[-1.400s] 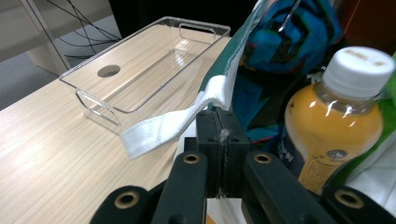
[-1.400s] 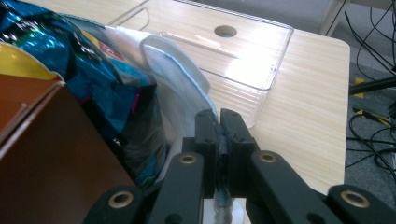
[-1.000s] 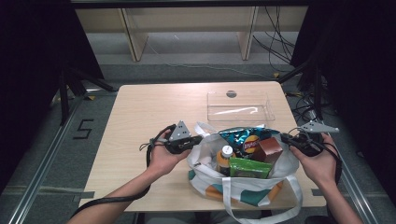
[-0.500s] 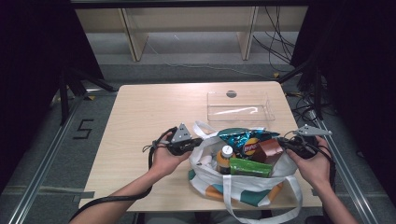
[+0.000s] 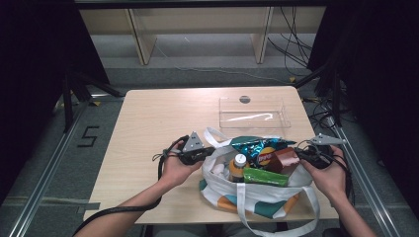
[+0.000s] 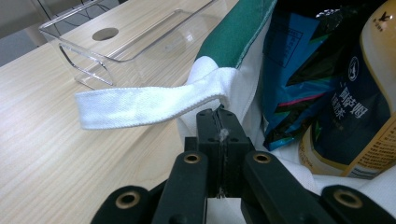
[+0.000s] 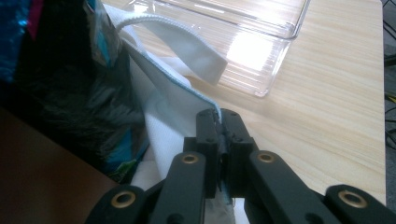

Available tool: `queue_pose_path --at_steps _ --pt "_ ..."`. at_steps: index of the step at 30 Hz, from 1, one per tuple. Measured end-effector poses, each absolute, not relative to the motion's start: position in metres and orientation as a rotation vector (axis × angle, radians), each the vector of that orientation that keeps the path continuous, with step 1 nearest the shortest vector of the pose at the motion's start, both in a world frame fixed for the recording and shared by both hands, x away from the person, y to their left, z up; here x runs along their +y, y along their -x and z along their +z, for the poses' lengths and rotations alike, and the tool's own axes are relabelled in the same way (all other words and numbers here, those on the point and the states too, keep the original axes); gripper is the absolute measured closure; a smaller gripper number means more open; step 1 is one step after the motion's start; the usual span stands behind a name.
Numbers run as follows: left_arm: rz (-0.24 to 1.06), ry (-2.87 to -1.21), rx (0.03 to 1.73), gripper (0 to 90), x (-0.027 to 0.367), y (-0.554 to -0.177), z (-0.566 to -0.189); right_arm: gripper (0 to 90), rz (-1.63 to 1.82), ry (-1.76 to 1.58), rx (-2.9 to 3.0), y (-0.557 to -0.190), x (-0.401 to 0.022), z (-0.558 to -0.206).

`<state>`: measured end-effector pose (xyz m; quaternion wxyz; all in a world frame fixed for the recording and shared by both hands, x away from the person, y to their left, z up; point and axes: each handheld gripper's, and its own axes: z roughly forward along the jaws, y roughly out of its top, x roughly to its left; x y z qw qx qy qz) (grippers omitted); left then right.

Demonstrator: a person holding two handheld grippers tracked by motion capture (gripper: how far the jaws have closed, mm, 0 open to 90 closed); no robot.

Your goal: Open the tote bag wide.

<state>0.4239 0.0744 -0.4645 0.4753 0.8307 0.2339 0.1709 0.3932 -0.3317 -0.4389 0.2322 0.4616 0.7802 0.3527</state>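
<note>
Left gripper (image 6: 218, 122) clenched on the tote bag (image 5: 257, 195) rim cloth just below one white handle strap (image 6: 144, 103); right gripper (image 7: 219, 122) clenched on the opposite rim edge, so the bag sits between the two grippers at the table's near edge. Bag bottom and most contents hidden: visible are one blue snack bag (image 5: 259, 148), one bottle (image 5: 238, 167), one green box (image 5: 266, 177), one brown box (image 5: 284, 159). Both hands held low and level, forearms cut off by the frame. Beyond the grippers, one clear plastic tray (image 5: 253, 112) on the table (image 5: 158, 118).
</note>
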Motion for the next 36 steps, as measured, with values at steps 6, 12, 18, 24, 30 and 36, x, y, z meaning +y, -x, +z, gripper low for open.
queue_pose_path --at_steps 6,12,18,24,30,36 --pt "0.399 -2.031 0.566 88.9 0.074 -0.426 -0.468 87.7 0.986 -1.295 2.128 -0.393 -0.33 -0.443" --pt "0.41 -2.03 0.564 88.9 0.073 -0.426 -0.469 87.7 0.985 -1.341 2.14 -0.393 -0.329 -0.442" --pt "0.413 -2.035 0.559 88.9 0.073 -0.427 -0.471 87.6 0.979 -1.306 2.164 -0.395 -0.332 -0.444" --pt "0.413 -2.042 0.56 88.9 0.072 -0.427 -0.472 87.6 0.97 -1.283 2.163 -0.397 -0.333 -0.447" --pt "0.412 -2.002 0.58 86.1 0.075 -0.425 -0.465 81.9 1.023 -1.353 2.132 -0.391 -0.333 -0.442" --pt "0.425 -1.897 0.604 70.3 0.089 -0.419 -0.446 68.3 1.133 -1.294 2.034 -0.382 -0.34 -0.425"
